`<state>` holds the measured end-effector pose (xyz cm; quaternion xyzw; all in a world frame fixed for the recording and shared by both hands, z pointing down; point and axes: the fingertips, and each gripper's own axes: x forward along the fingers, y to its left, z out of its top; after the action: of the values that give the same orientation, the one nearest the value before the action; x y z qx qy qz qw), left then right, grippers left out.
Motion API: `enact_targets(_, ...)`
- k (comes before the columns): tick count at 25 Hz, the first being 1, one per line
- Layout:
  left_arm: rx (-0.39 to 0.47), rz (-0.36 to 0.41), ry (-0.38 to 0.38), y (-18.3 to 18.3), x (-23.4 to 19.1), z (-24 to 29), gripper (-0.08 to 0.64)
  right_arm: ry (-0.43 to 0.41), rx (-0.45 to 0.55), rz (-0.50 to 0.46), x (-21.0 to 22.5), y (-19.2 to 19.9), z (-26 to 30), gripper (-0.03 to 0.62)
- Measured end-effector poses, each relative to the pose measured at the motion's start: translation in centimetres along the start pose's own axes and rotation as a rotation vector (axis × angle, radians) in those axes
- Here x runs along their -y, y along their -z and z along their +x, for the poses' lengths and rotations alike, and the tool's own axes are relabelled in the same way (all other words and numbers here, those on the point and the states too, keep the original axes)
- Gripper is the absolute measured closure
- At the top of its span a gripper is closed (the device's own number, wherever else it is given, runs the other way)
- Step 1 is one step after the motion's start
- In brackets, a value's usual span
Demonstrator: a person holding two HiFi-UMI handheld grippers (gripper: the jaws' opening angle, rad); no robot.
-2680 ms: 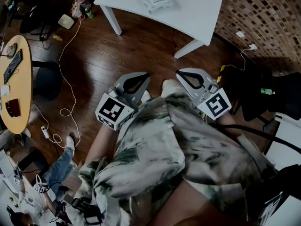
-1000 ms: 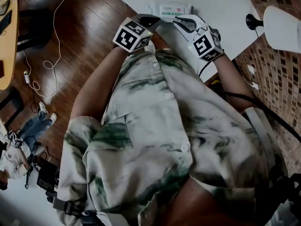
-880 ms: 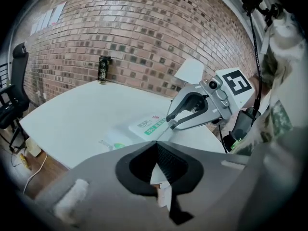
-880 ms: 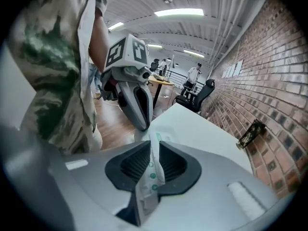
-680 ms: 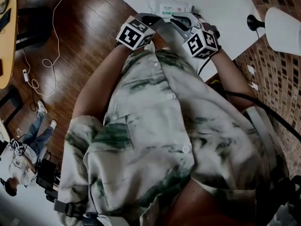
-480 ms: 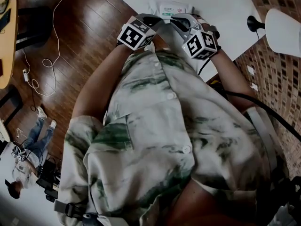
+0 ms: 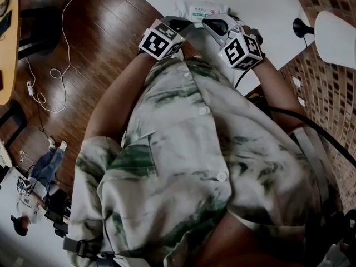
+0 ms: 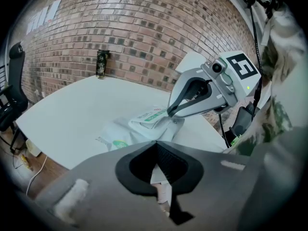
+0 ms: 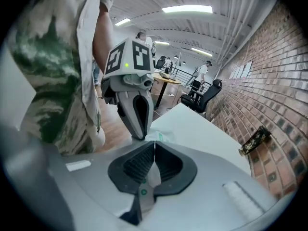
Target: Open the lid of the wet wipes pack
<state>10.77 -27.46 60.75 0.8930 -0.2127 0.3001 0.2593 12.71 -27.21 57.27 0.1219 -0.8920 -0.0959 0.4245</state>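
On table (image 8: 72, 109), wet wipes pack (image 8: 144, 124) touching left gripper (image 8: 155, 143), right gripper (image 9: 154, 142) fingers.

No legible text, wet wipes pack (image 7: 207, 11) label too small (green band only)

Dim, fisheye-warped, dark vignetted corners

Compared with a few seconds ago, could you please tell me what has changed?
Both grippers came forward from near the person's body to the wet wipes pack on the white table. The left gripper now pinches its edge, the right gripper its lid. The pack still lies there.
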Motion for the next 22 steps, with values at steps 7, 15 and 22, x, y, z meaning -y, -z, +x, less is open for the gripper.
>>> enact_targets(7, -0.006, 0.0, 0.002, -0.1, -0.1, 0.0, 0.56, 0.007, 0.039, 0.057, 2.7, -1.3, -1.0, 0.58)
enact_targets(15, -0.008, -0.009, 0.007, -0.1, 0.1, 0.2, 0.56, -0.023, 0.074, 0.094, 6.5, -0.9, -0.2, 0.578)
enact_targets(22, -0.005, -0.019, 0.011, -0.3, 0.1, 0.1, 0.56, -0.097, 0.123, 0.216, 9.4, -0.5, 1.0, 0.576)
